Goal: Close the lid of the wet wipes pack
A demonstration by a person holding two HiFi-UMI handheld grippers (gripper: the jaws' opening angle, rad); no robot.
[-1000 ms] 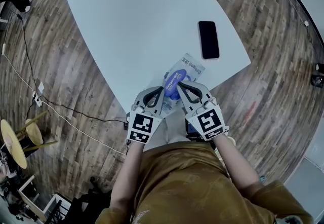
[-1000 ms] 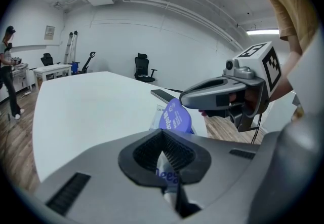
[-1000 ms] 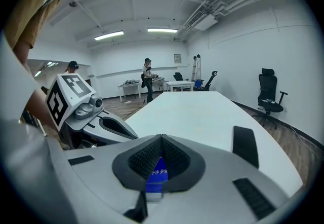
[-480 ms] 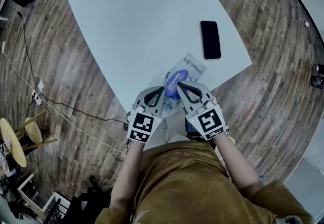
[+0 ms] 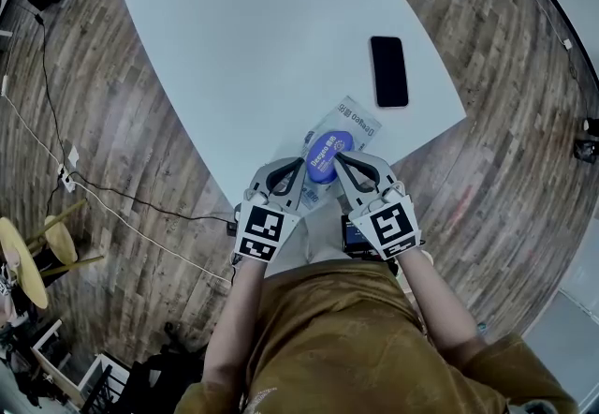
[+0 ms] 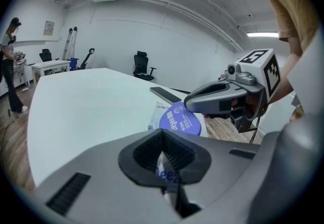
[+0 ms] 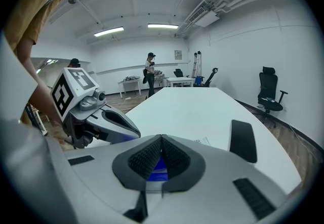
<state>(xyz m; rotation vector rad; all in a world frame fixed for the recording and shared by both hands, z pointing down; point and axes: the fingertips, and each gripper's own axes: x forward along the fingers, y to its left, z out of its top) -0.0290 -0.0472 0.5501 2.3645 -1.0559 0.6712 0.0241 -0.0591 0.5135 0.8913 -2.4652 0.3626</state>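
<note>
The wet wipes pack lies at the near edge of the white table. Its round blue lid stands tilted up from the pack, shown as a blue disc in the left gripper view. My left gripper is shut on the pack's near end, with printed white film pinched between its jaws. My right gripper is shut, its tips resting at the lid's upper edge. In the right gripper view the blue lid shows just behind the shut jaws.
A black phone lies on the table beyond the pack, to the right. A cable runs over the wooden floor at the left, near yellow stools. People stand far off in the room.
The blue lid now shows as a broader oval than before. The right gripper has shifted slightly right and back. The left gripper keeps its hold.
</note>
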